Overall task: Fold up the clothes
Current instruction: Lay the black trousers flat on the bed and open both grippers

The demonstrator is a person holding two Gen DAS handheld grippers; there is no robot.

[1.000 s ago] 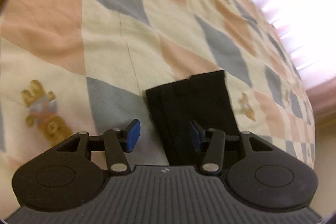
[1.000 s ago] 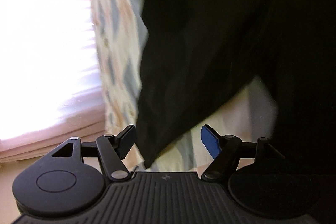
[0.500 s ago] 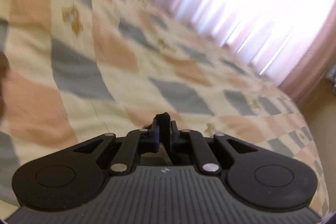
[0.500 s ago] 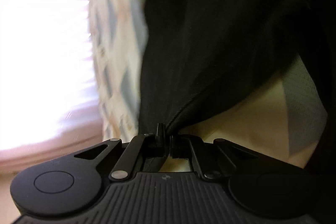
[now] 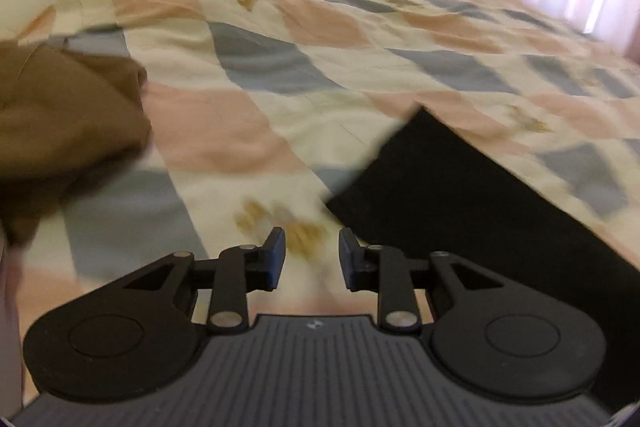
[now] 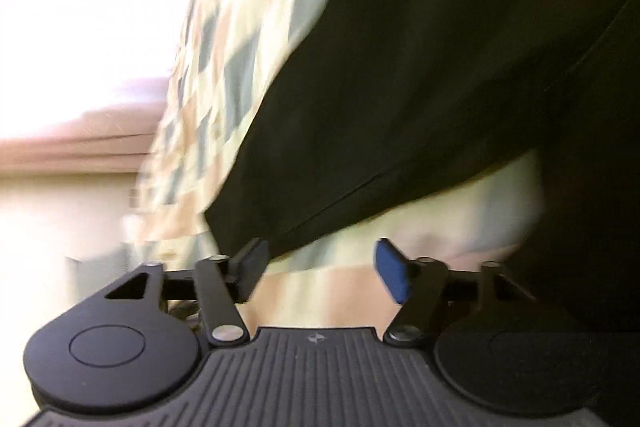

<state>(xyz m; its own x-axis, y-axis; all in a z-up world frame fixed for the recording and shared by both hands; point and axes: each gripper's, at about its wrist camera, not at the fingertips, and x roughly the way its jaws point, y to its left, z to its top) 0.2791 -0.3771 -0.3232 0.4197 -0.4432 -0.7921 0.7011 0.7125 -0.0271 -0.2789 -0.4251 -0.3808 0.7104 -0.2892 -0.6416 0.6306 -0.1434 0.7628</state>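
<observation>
Step in hand, my read: a fold on the black garment (image 5: 472,195) has just been let go, w/ both tools clear of it.

Left hand-held gripper (image 5: 311,259): jaws apart, just been opening, nothing between them but the bed quilt (image 5: 280,67) below. The black garment lies flat on the quilt at approx 2 o'clock from its tips, near but not touching; one squared corner points toward 12.

Right hand-held gripper (image 6: 320,267): jaws apart, just been opening too. The dark cloth's hem (image 6: 320,227) runs just past the left pad, at 11 o'clock; pads don't press it, so it's released. View is blurred, can't tell how many layers are there.

A brown garment (image 5: 60,123) sits bunched at 9–10 o'clock in the left view, unfolded by the look of it.

Next move prob. calls for either another fold (regrip the near hem at two spaced points, lift and carry evenly so layers don't skew) or a reach to the brown one.

Containers: none in view; no basket, box or drawer.
</observation>
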